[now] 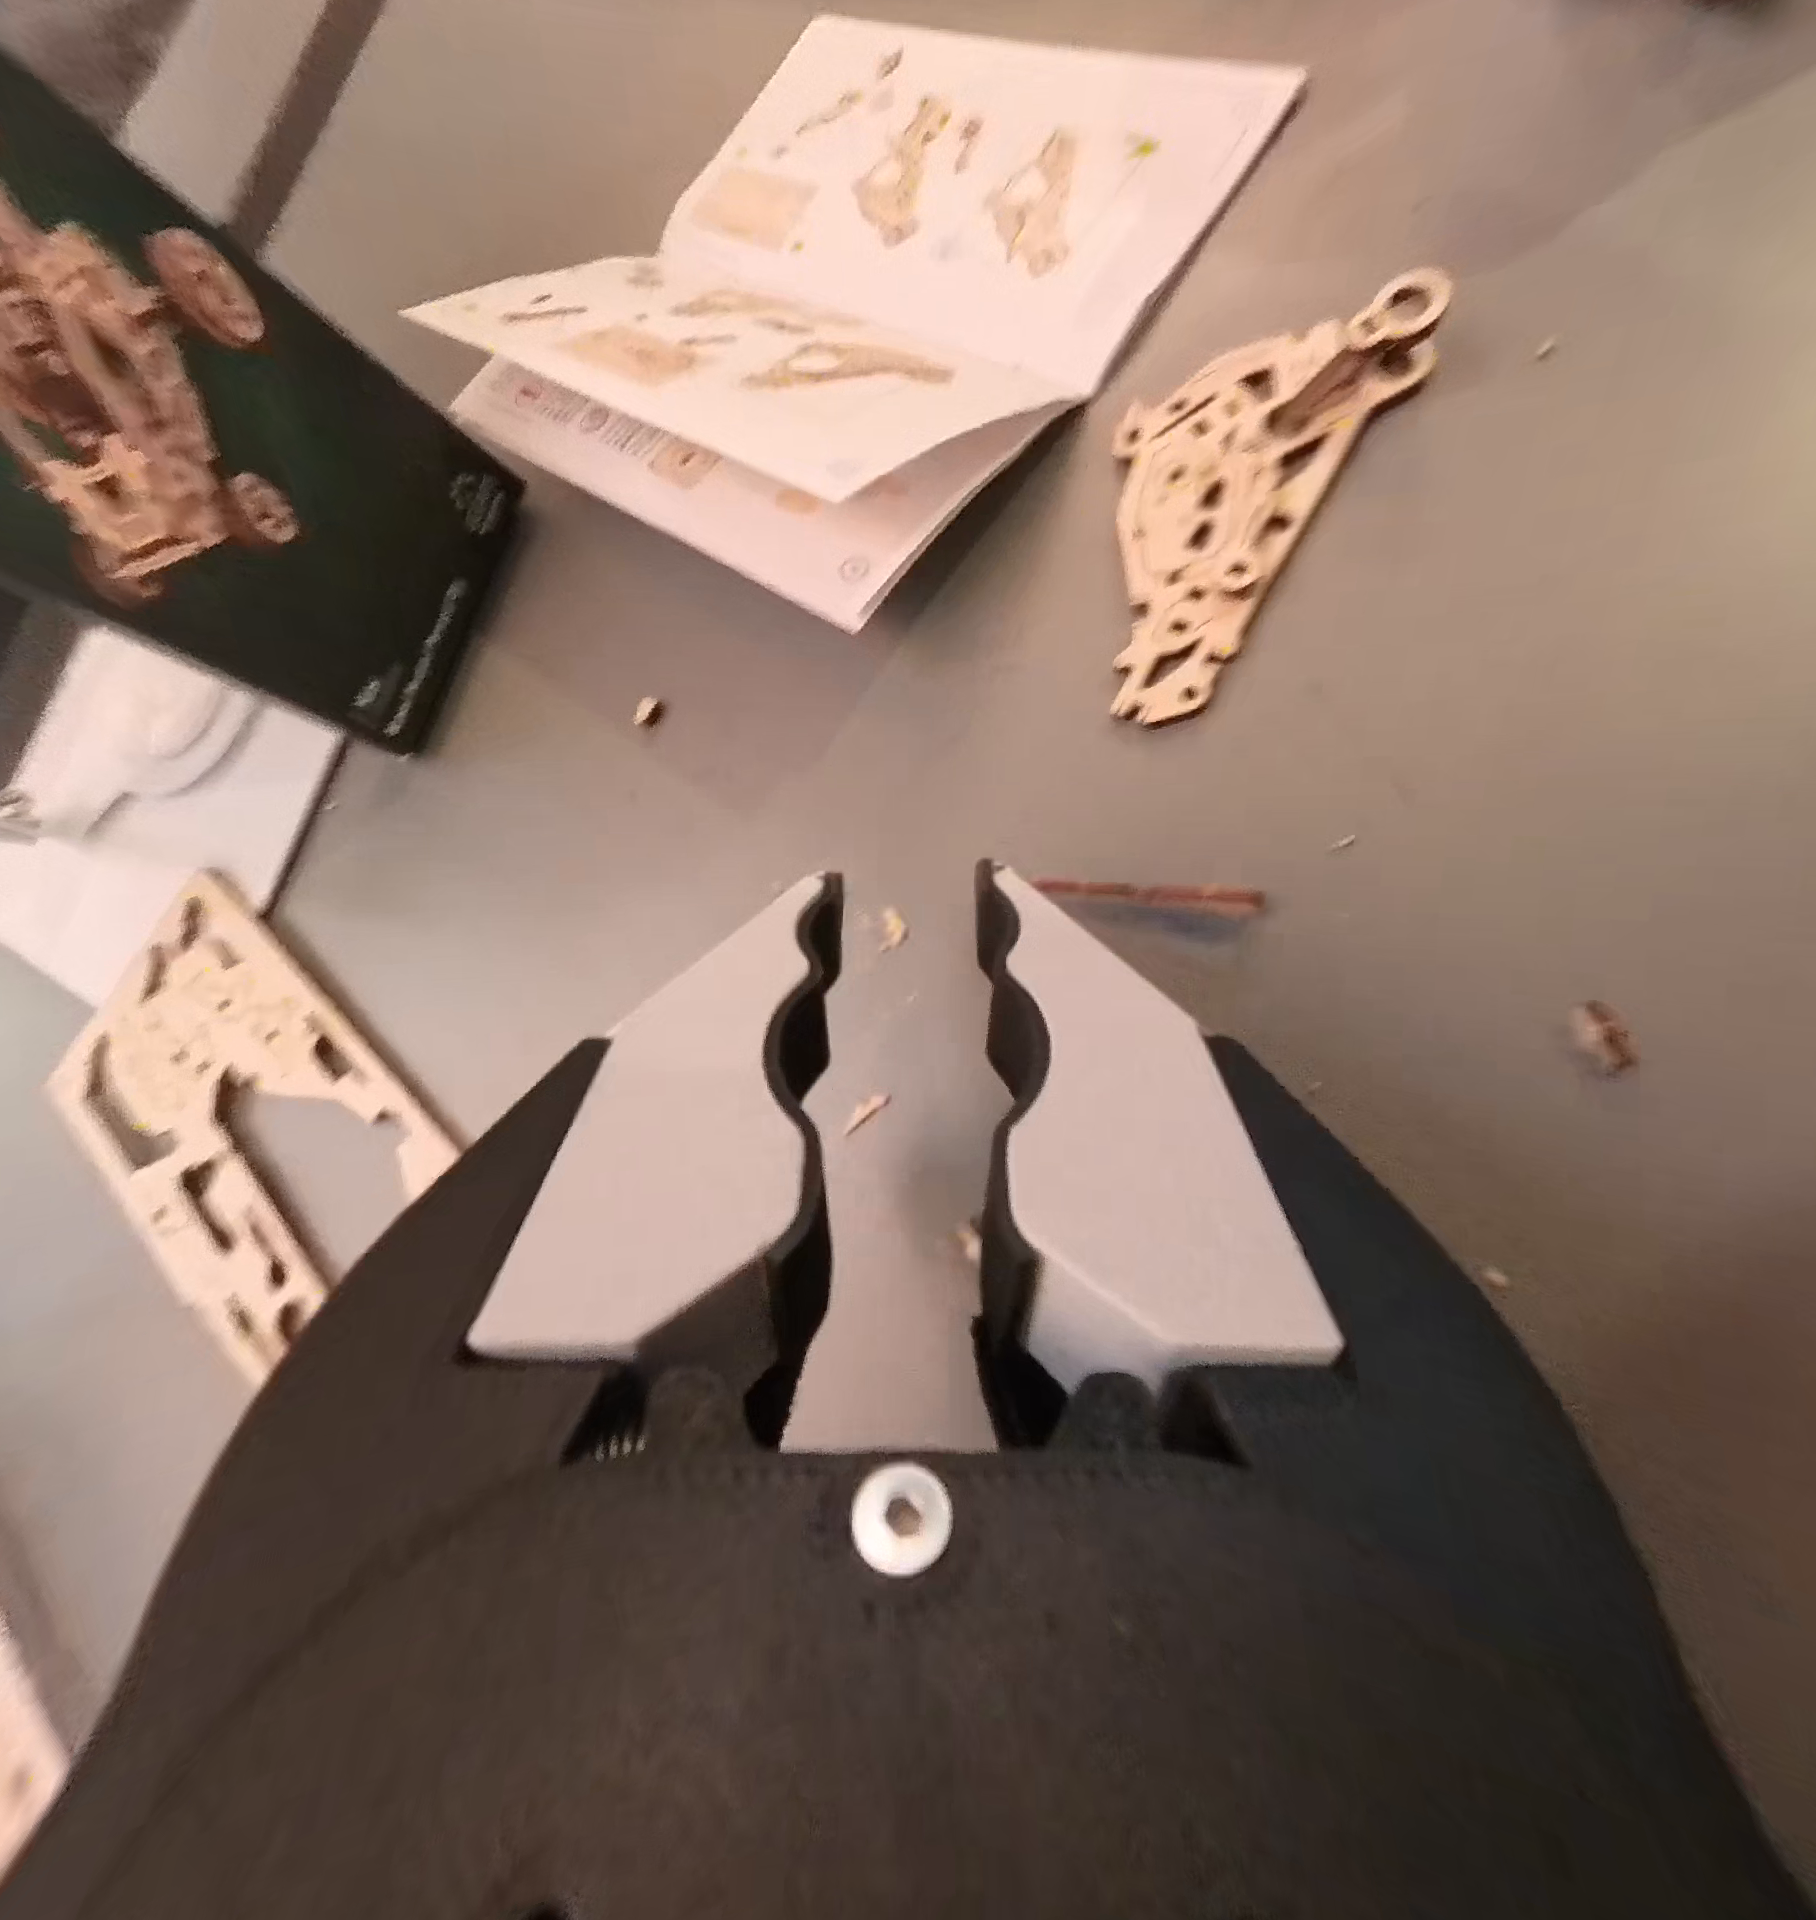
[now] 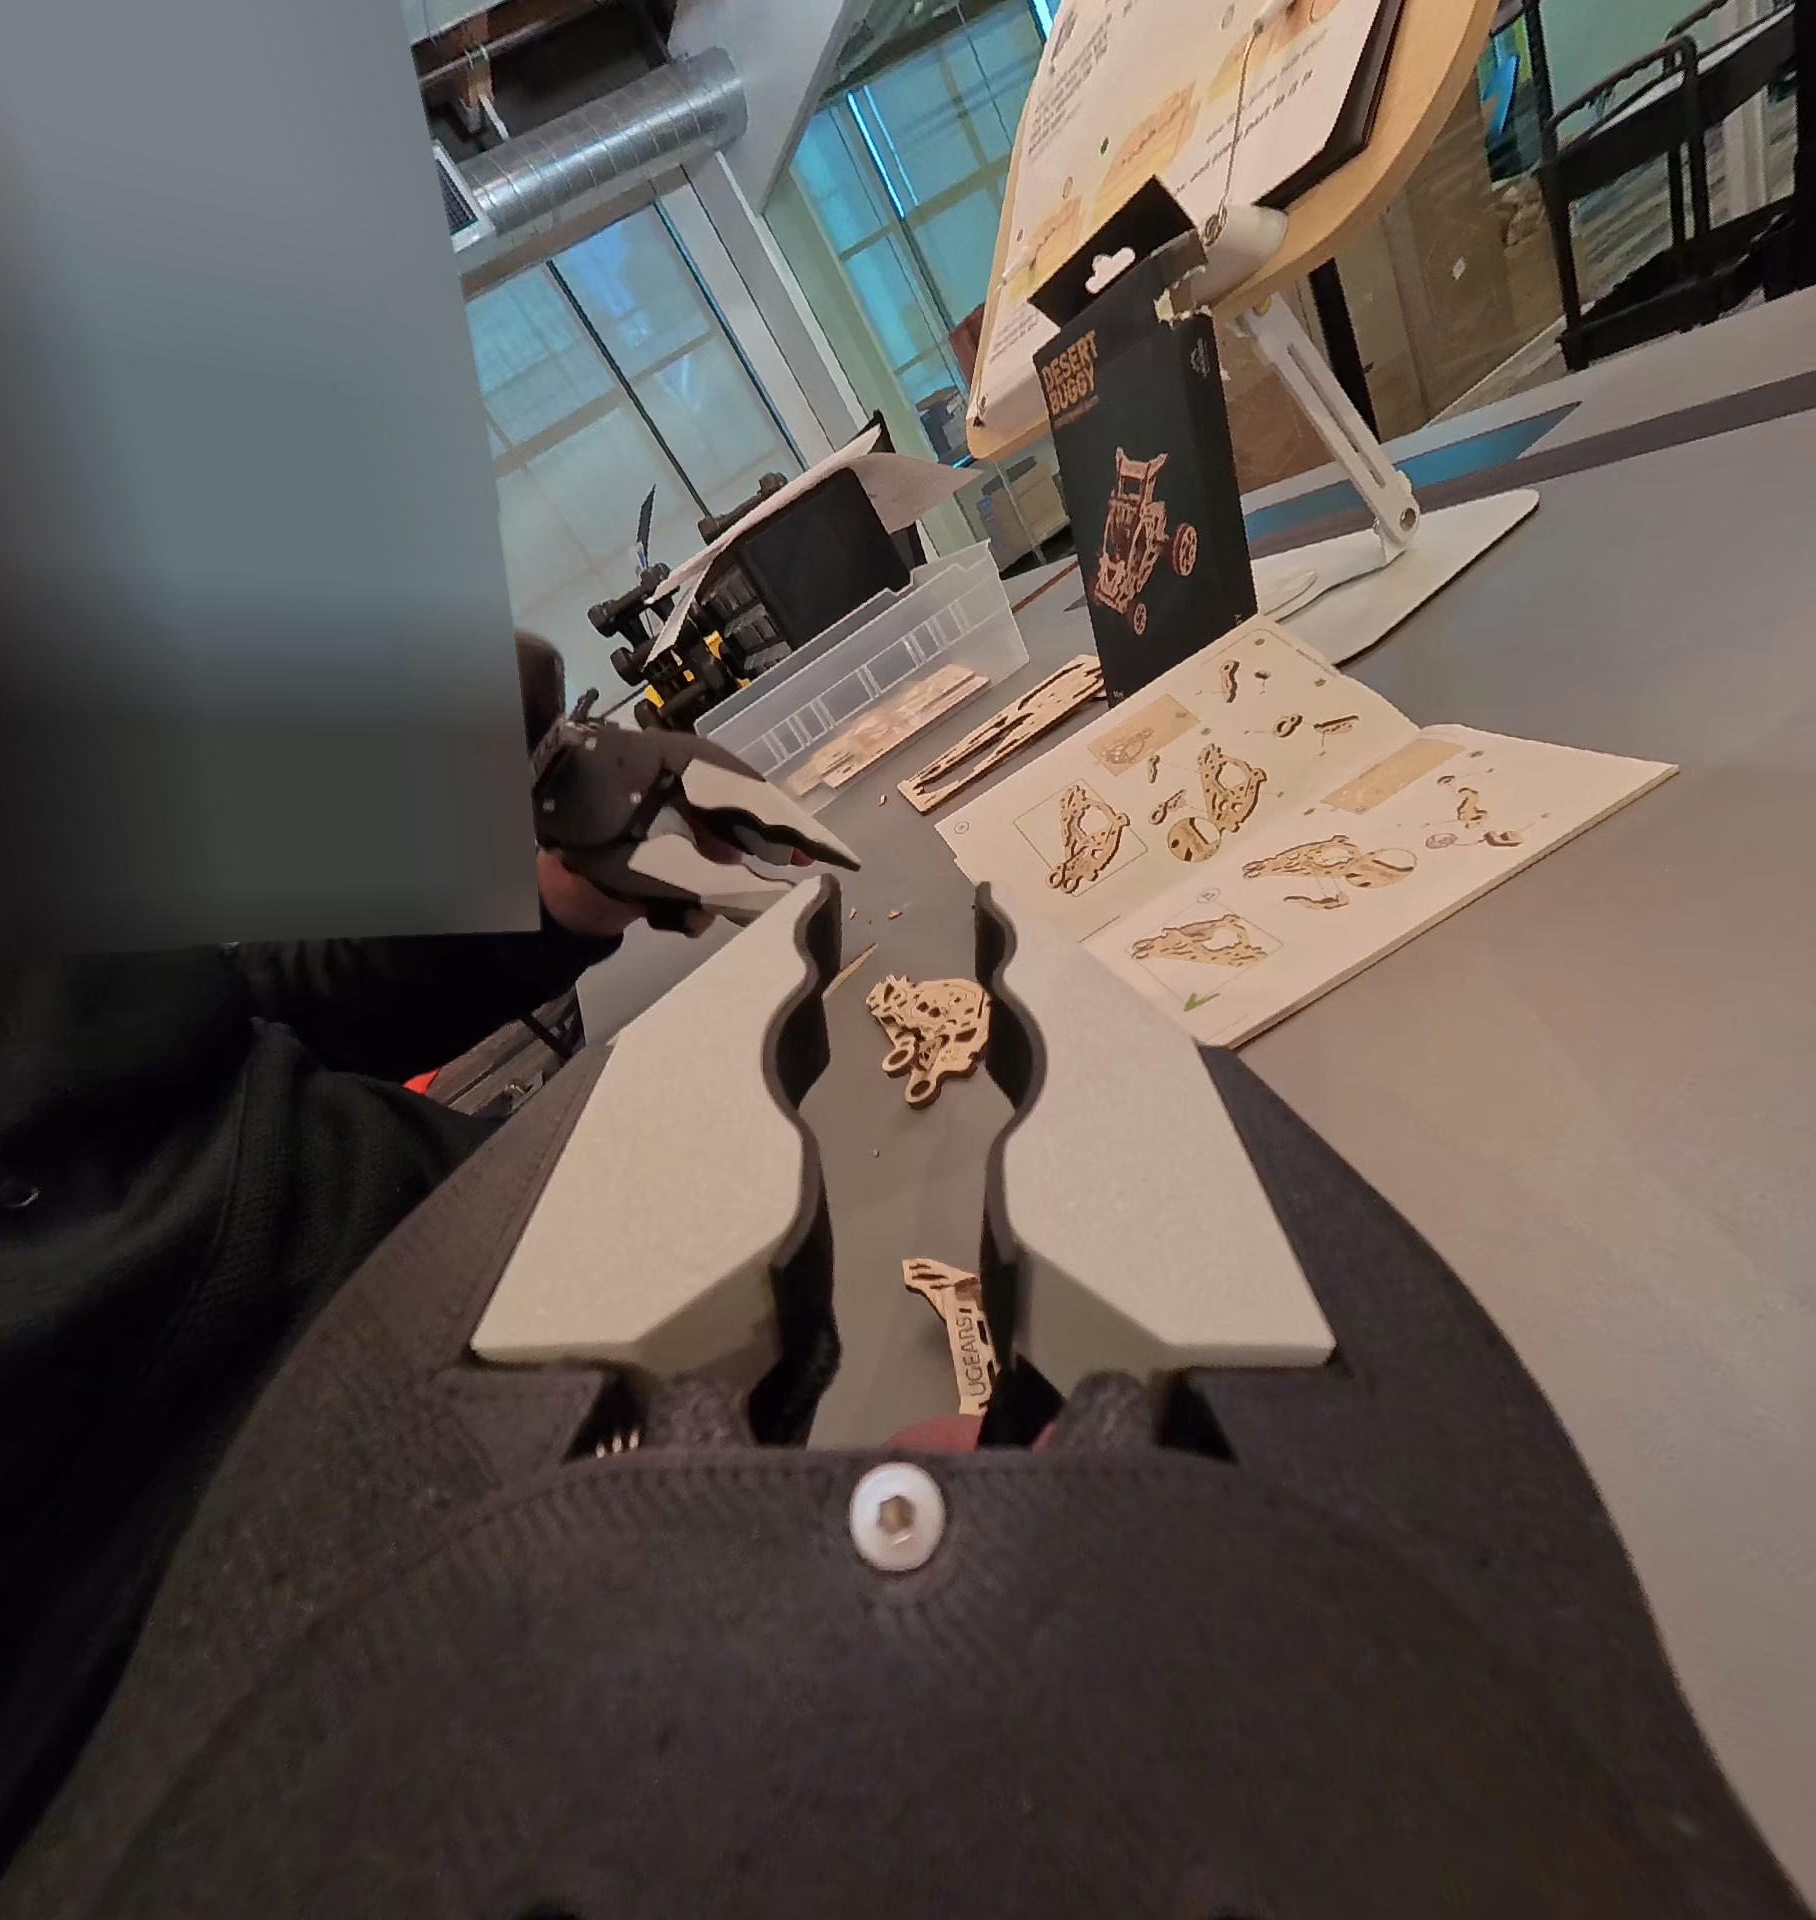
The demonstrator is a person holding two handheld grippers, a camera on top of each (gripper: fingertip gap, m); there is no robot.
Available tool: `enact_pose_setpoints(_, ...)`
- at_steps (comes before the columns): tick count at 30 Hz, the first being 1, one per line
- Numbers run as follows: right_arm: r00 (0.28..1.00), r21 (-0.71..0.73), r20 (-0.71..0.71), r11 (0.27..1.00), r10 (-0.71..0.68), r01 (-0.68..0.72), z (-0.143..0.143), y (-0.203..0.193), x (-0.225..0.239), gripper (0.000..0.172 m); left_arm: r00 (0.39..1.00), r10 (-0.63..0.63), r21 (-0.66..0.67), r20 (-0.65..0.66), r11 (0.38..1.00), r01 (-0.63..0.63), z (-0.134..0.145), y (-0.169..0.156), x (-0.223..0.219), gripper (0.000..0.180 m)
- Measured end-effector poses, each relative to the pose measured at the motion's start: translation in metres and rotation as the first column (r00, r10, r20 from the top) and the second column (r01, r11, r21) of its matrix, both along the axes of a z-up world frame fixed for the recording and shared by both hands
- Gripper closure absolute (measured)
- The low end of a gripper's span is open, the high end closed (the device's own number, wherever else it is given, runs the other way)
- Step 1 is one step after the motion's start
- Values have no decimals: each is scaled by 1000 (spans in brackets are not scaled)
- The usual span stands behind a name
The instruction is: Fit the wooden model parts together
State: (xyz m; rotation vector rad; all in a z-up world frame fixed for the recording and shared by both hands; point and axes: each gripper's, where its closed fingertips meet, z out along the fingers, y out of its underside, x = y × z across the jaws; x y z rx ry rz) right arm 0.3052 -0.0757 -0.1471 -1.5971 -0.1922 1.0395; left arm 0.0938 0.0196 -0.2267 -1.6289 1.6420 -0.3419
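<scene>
Your right gripper (image 2: pixel 906 894) stood with its jaws apart on nothing. A loose wooden piece (image 2: pixel 954 1320) lay on the table (image 2: pixel 1506 1247) under the roots of its fingers. Farther out, below and just short of the tips, lay the fretted wooden part (image 2: pixel 935 1023), flat. Your left gripper (image 1: pixel 906 883) was likewise parted and bare, over chips, with that part (image 1: pixel 1236 509) well ahead to its right. Beyond lay the booklet (image 2: pixel 1299 821) and the punched sheet (image 1: pixel 218 1122). The part looked light, thin, stiff and brittle at its cut-outs; you would have done best to pinch it across a solid edge, away from the ring.
</scene>
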Motion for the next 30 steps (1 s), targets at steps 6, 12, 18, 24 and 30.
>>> enact_pose_setpoints(6, 1000, 43, -22, 999, -21, 22, 6, -2, 5, 149, 939, 293, 227, 183, 916, -330, 15, 36, -50, 156)
enact_pose_setpoints(12, 999, 69, -36, 997, -31, 34, 10, -4, 8, 150, 930, 346, 470, 122, 806, -361, 5, 40, -72, 155)
enact_pose_setpoints(18, 998, 88, -47, 995, -37, 41, 13, -6, 9, 150, 906, 406, 464, 115, 785, -411, 3, 51, -78, 157)
enact_pose_setpoints(24, 997, 102, -61, 994, -41, 47, 15, -7, 11, 150, 913, 400, 472, 83, 791, -389, -2, 51, -76, 158)
enact_pose_setpoints(30, 997, 108, -68, 993, -40, 48, 16, -8, 12, 150, 914, 398, 470, 73, 795, -384, -4, 51, -76, 159)
